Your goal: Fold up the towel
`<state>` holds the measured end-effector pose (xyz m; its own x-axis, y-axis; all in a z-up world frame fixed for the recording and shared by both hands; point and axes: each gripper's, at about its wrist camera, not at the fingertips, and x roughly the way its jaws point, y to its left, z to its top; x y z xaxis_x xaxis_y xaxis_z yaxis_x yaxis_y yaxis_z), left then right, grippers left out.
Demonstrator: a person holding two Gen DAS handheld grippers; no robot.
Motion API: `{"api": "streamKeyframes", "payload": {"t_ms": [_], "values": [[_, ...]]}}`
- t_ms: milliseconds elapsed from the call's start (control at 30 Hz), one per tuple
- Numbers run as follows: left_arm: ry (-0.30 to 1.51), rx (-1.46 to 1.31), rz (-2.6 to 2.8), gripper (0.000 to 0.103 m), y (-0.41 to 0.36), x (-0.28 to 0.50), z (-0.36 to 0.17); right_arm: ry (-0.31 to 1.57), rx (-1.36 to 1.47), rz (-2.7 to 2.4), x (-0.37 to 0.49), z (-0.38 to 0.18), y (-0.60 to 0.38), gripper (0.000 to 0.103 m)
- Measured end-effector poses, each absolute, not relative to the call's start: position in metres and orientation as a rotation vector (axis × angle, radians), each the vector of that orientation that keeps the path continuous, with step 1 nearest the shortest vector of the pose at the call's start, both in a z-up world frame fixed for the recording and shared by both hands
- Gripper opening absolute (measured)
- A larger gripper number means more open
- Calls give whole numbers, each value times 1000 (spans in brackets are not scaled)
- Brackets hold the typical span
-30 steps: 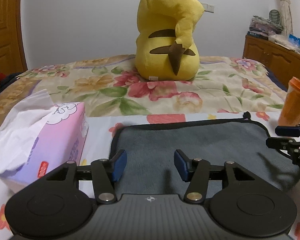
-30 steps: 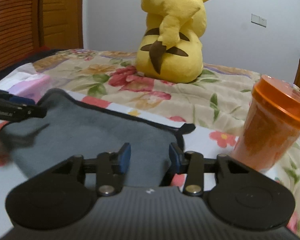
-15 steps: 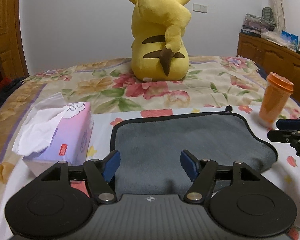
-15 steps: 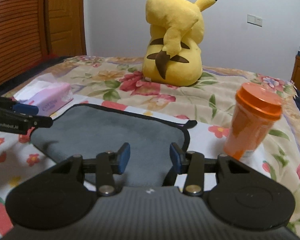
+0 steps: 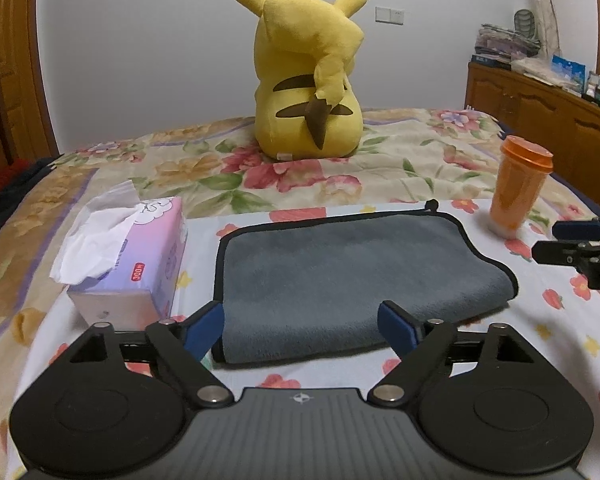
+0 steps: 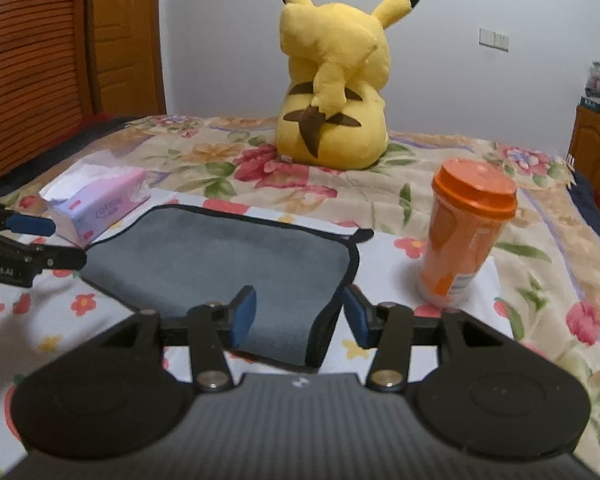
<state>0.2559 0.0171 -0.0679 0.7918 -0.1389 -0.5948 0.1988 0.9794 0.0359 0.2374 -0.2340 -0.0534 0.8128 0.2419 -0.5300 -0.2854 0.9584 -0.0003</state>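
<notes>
A grey towel (image 5: 352,276) with black trim lies folded flat on the white flowered cloth; it also shows in the right wrist view (image 6: 220,264). My left gripper (image 5: 302,326) is open and empty, held just short of the towel's near edge. My right gripper (image 6: 298,314) is open and empty, above the towel's near right corner. Each gripper shows in the other's view: the right one at the right edge (image 5: 580,248), the left one at the left edge (image 6: 24,248).
A pink tissue box (image 5: 140,256) stands left of the towel. An orange lidded cup (image 6: 464,236) stands to its right. A yellow plush toy (image 5: 308,80) sits farther back on the flowered bed cover. A wooden dresser (image 5: 548,112) is at the far right.
Both grippers have pulled back and up from the towel, so more of the bed shows. The left jaws have opened wider. The towel lies still.
</notes>
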Motion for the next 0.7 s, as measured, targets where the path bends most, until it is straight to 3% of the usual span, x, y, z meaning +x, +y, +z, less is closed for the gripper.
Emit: {"api": "streamKeyframes", "payload": {"t_ms": [67,167,333,700], "values": [[629,99,-181,92,16,251,-64,548,-77,285,234,-49,-234,57],[619,92,-181,98,16,243,-56,536,-73,282,227,-43,-234,71],[585,88,-174,103,14,228,-40,512,-71,273,215,-33,-232,103],[553,113,-129,103,9,199,-11,503,-56,270,190,-16,-226,103]]}}
